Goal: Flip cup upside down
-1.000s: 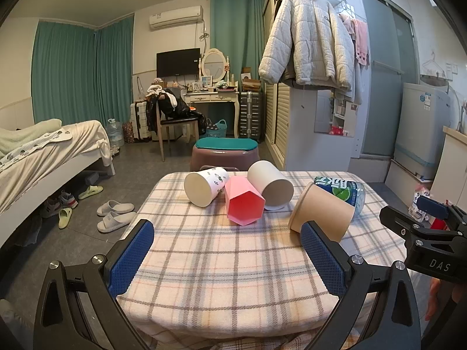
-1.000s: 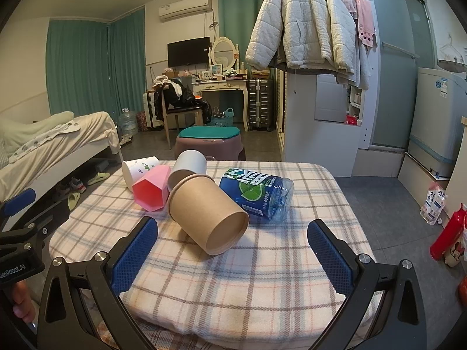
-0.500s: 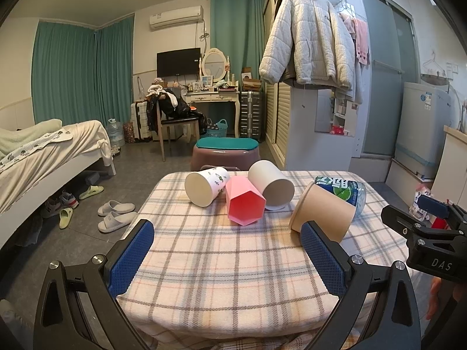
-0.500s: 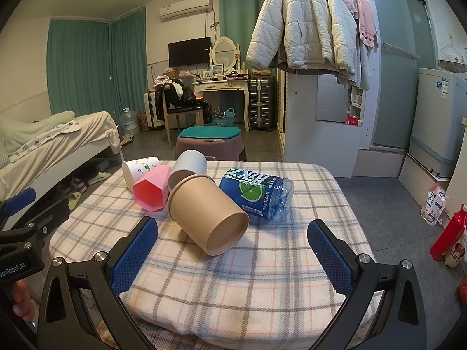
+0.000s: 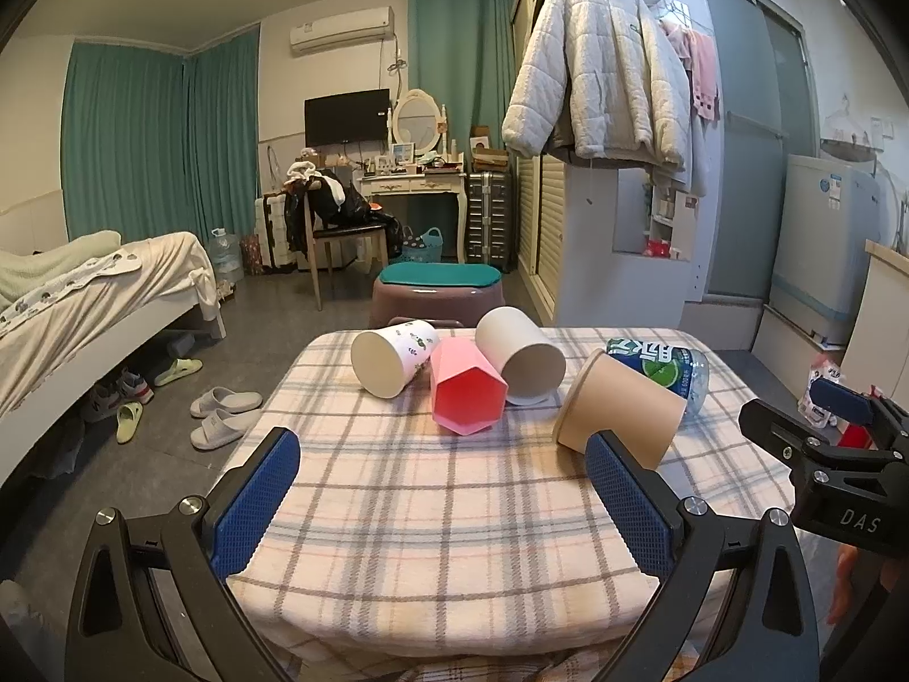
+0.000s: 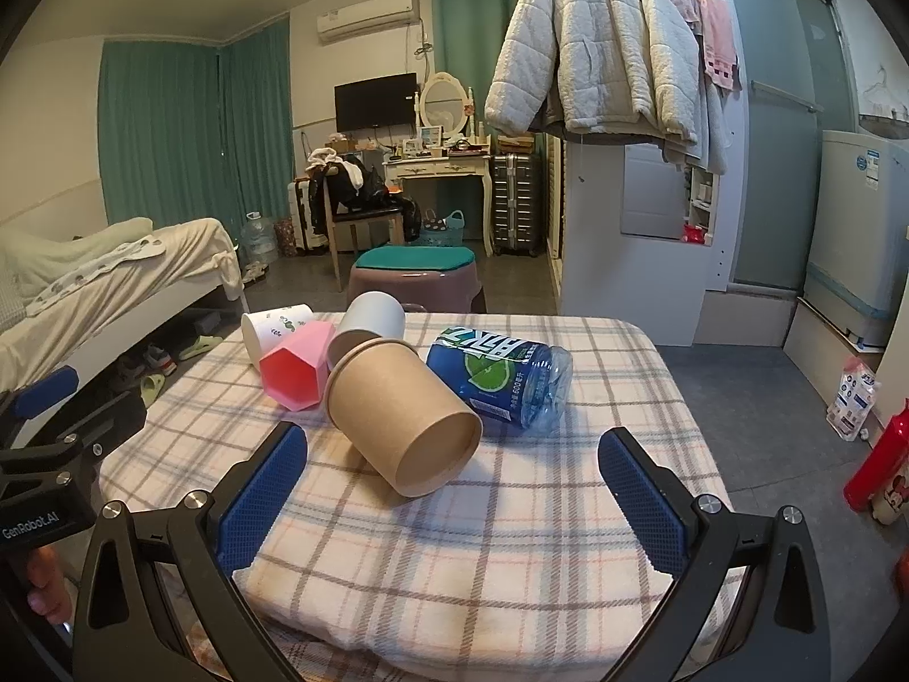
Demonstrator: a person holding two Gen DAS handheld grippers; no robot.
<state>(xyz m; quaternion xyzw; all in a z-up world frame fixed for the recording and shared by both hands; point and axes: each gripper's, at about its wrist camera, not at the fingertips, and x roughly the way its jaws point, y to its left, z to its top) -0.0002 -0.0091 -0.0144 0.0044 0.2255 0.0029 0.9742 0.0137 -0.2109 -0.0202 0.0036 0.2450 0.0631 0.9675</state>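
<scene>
both grippers' fingers spread wide, grasping nothing; the right gripper should clasp the brown paper cup mid-wall, gently; then turn its rim down onto the surface.

Your left view hides part of the brown paper cup: the right-hand blue pad covers its lower edge. The blue-labelled bottle lies behind that cup, so you see only its far end there. The white cup is partly screened by the pink cup; in your right view it shows only as a rim above the paper cup. The right gripper's body runs off the picture's edge, and only fingertips of the hand below it show. The table passes below the frame behind both grippers.
</scene>
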